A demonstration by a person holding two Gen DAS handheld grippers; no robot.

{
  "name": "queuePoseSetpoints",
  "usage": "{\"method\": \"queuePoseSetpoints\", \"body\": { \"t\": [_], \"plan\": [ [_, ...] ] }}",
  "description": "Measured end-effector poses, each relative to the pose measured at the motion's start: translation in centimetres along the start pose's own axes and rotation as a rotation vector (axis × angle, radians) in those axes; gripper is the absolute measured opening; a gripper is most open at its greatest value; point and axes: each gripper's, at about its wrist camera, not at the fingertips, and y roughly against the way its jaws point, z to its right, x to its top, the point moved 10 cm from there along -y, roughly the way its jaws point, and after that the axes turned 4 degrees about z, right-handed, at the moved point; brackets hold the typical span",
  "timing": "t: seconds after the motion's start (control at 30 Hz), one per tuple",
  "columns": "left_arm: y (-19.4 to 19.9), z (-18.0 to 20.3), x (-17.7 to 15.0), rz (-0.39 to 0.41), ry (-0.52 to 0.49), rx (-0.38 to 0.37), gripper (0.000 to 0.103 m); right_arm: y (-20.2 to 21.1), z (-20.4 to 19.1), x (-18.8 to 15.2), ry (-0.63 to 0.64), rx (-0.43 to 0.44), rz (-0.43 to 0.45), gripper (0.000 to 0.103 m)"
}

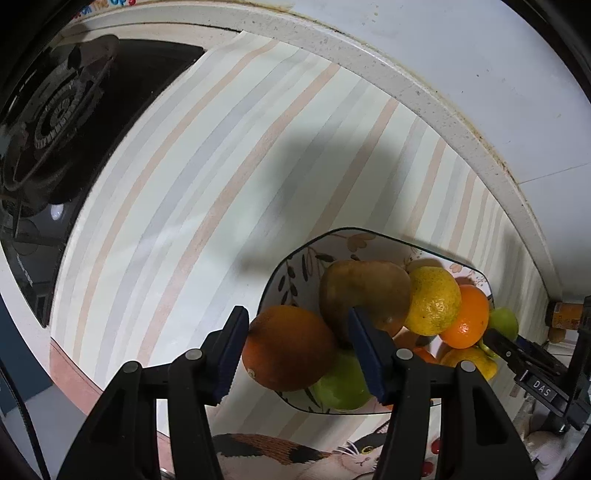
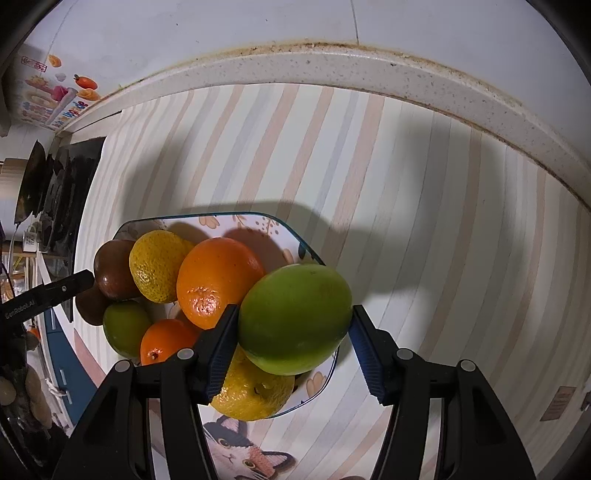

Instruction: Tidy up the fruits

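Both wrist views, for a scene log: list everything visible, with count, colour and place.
Plate: one, floral, dark-rimmed, on the mat.
Oranges: at least three, piled on the plate.
Yellow citrus: two, on the plate.
Green fruits: two, one between the right gripper's fingers.
Brown fruits: two, plate's left side.
Striped mat: one, pastel, covering the counter.
Stove: black, far left.
Left gripper: open around an orange.
Right gripper: around the green fruit.

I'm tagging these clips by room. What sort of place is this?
Most likely a home kitchen: a gas stove set into the speckled counter, tiled wall behind, and a plate of fruit on a striped mat.
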Motion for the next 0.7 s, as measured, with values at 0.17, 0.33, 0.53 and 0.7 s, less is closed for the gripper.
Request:
{"method": "queuePoseSetpoints", "body": {
  "t": [0.17,0.33,0.53,0.7],
  "plan": [
    [0.4,0.0,0.0,0.011,0.007,0.006,0.054,0.3,0.3,0.3,-0.021,0.000,0.003,0.082],
    [1.3,-0.1,0.0,0.048,-0.014,0.050,0.082,1.3,1.0,0.5,-0.032,-0.029,0.014,0.090],
    [2.2,0.4,-1.2,0.068,-0.049,0.083,0.096,3.1,0.3,-0.5,-0.005,-0.051,0.033,0.096],
    [3.8,1.2,-3.1,0.110,-0.067,0.097,0.097,5.4,-1.3,-2.6,0.075,-0.085,0.078,0.096]
  ]
}}
